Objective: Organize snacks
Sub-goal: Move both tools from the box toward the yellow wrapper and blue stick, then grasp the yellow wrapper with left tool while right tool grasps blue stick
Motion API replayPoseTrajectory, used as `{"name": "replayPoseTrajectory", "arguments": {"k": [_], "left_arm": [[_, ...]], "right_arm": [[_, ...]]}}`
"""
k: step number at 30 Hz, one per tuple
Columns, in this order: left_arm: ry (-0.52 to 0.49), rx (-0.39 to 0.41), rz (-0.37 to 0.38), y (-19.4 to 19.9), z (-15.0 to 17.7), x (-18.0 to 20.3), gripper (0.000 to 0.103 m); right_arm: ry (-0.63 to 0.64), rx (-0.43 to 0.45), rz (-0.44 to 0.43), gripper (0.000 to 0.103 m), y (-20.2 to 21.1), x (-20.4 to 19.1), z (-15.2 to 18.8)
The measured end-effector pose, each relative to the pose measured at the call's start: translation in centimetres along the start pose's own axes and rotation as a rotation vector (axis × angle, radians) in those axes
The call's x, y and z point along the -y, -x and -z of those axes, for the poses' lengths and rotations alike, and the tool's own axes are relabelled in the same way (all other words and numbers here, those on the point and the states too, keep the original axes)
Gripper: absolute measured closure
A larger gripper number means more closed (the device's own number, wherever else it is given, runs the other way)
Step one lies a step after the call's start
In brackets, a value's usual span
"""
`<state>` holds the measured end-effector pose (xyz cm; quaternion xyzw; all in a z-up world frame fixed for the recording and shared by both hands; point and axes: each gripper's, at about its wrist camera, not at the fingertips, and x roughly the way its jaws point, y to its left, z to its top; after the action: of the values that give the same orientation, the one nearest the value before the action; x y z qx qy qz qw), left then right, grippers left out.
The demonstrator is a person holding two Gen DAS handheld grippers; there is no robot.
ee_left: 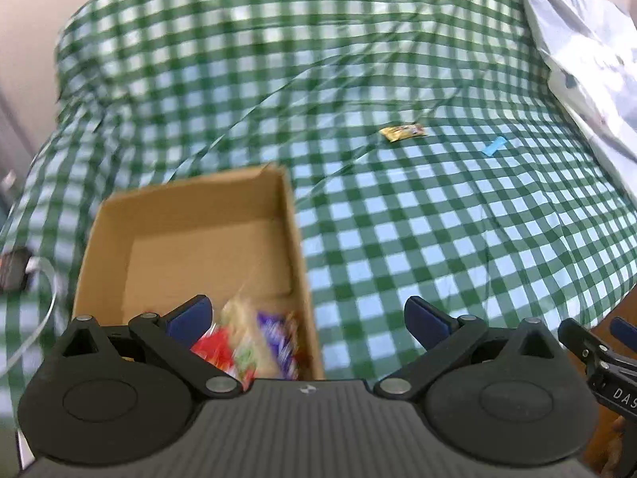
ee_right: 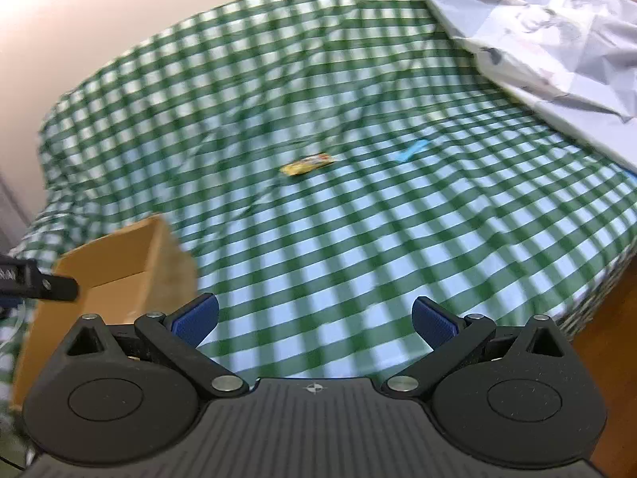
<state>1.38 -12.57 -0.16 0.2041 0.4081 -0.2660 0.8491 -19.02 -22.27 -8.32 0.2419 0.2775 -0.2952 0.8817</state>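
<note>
An open cardboard box [ee_left: 191, 215] rests on the green checked cloth; several snack packets [ee_left: 254, 342], red, beige and purple, lie blurred in its near right corner. My left gripper [ee_left: 307, 318] stands open above the box's near right edge, nothing between its fingers. A yellow snack bar [ee_left: 402, 132] and a small blue wrapper [ee_left: 493, 146] lie farther out on the cloth. In the right wrist view my right gripper [ee_right: 314, 318] is open over bare cloth, with the box [ee_right: 119, 275] at its left and the yellow bar [ee_right: 306, 164] and blue wrapper [ee_right: 410, 151] ahead.
A crumpled pale sheet [ee_right: 549, 36] covers the far right of the checked cloth [ee_right: 358, 231]. A wooden edge [ee_right: 613, 350] shows at the near right. A dark device with a white cable [ee_left: 24, 271] lies left of the box. The other gripper [ee_left: 605, 362] shows at the right.
</note>
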Motion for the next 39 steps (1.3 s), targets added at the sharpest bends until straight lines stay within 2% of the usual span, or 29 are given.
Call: {"name": "replayPoseTrajectory", "arguments": {"k": [6,11,14,20,24,27,30,31,32,33,35,38,39], "left_arm": [[-0.092,-0.007,0.021,-6.0,-5.7,4.5,0.000],[-0.186,0.005,0.021,-13.0,-11.3,8.6,0.000],[-0.217,0.013,0.029,-17.8,-15.0,10.7,0.000],[-0.261,-0.002,0.045,-29.0,-21.2,14.6,0.000],[-0.332,0.008,0.031,-35.2,-23.6,17.5,0.000],[-0.365,-0.025,0.031,-39.0,-25.1,19.5,0.000],[-0.419,-0.050,0.011,-42.1,-25.8,21.3,0.000],[-0.451,-0.057,-0.008,-42.9,-25.7,21.9,0.000],[-0.479,-0.054,-0.023,-43.3,-25.6,22.3,0.000],[-0.506,-0.043,-0.034,-43.6,-25.3,22.6,0.000],[-0.547,-0.009,-0.042,-43.7,-24.9,22.9,0.000],[-0.533,-0.002,-0.047,-43.8,-24.8,22.9,0.001],[-0.508,0.001,-0.033,-43.7,-24.9,22.7,0.019]], "right_arm": [[-0.038,0.002,0.069,0.001,-4.7,4.4,-3.0],[-0.030,0.027,0.118,0.001,-9.8,8.4,-6.5],[-0.025,0.049,0.141,0.001,-14.2,9.9,-9.1],[-0.009,0.073,0.179,0.001,-26.7,12.3,-14.8],[0.014,0.039,0.211,0.001,-35.8,14.1,-17.9],[0.013,0.027,0.218,0.001,-41.3,15.4,-19.7],[-0.013,-0.076,0.223,0.000,-46.5,16.6,-20.4],[0.004,-0.074,0.253,0.000,-47.7,16.7,-20.2],[0.059,-0.006,0.282,0.000,-47.9,16.0,-19.6],[0.089,0.007,0.288,0.001,-48.2,15.7,-19.2],[0.070,0.049,0.274,0.000,-47.9,16.0,-18.5],[0.086,0.079,0.258,0.000,-47.9,16.4,-17.9],[0.087,0.076,0.257,0.000,-47.9,16.4,-17.9]]}}
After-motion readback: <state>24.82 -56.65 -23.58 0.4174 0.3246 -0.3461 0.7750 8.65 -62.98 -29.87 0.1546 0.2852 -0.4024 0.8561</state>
